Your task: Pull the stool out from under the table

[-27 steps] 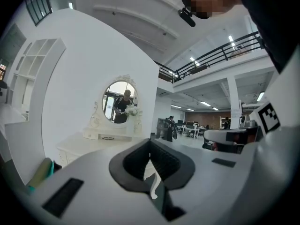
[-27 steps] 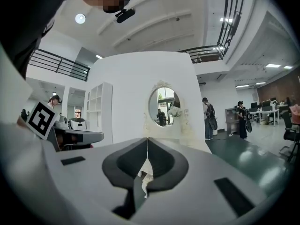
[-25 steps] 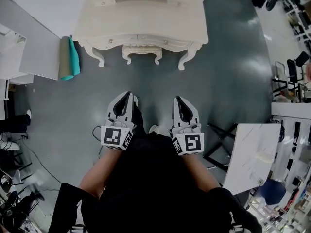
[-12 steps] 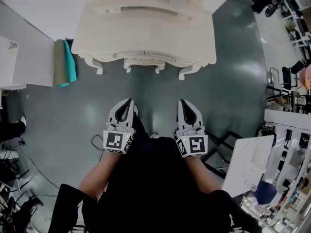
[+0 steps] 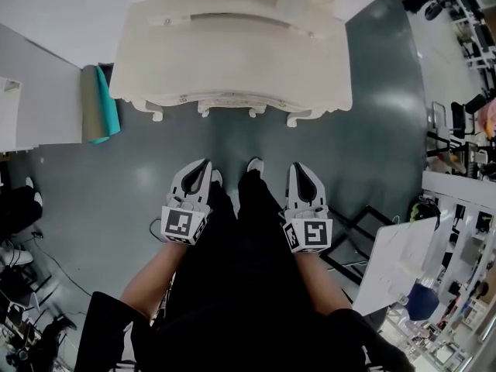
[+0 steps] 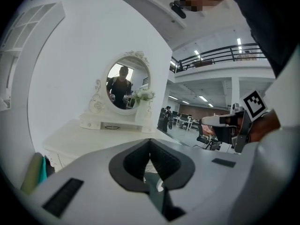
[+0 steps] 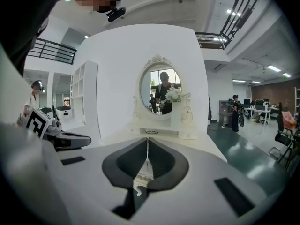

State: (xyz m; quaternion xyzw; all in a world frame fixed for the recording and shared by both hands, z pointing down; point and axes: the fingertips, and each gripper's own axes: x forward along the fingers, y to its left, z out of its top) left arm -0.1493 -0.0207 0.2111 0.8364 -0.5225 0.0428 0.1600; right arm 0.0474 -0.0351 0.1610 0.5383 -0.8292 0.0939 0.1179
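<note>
Stool (image 5: 227, 104) tucked under cream dressing table (image 5: 232, 53); only front edge and curled feet show. My left gripper (image 5: 204, 164) and right gripper (image 5: 297, 169) side by side over grey-green floor (image 5: 139, 184), well short of stool. Both jaw pairs pressed together, nothing between them.
</note>
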